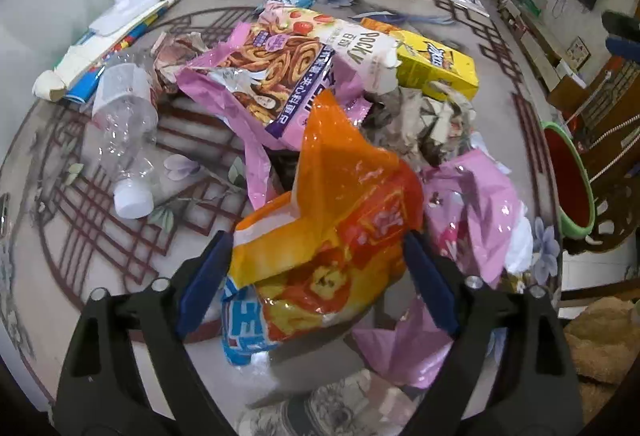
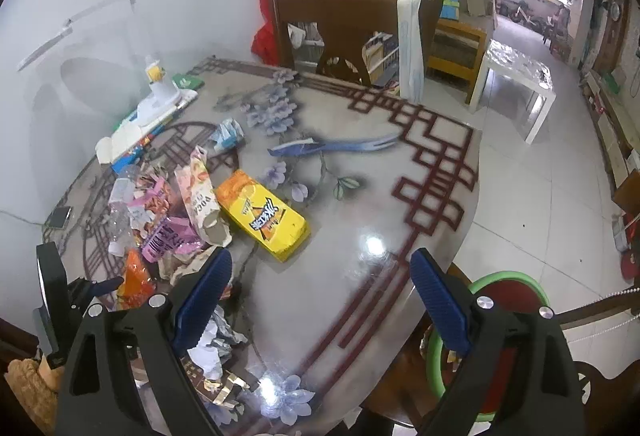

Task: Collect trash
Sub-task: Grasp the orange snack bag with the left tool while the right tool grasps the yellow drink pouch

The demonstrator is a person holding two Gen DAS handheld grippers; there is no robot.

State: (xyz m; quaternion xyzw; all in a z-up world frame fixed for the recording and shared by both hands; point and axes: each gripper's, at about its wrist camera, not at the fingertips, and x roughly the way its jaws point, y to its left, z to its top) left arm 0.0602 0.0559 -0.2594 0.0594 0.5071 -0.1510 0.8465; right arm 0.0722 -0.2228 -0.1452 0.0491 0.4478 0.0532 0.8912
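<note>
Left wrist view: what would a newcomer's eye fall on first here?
The orange snack bag rising between the left gripper's blue fingers, atop a heap of pink wrappers. Behind it lies the yellow box; a clear plastic bottle lies left, and the red bin with green rim waits off the table's right edge.

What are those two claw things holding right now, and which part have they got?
Nothing is gripped yet. The left gripper stands open around the orange snack bag, its lower crumpled part between the pads. The right gripper is open over bare table.
</note>
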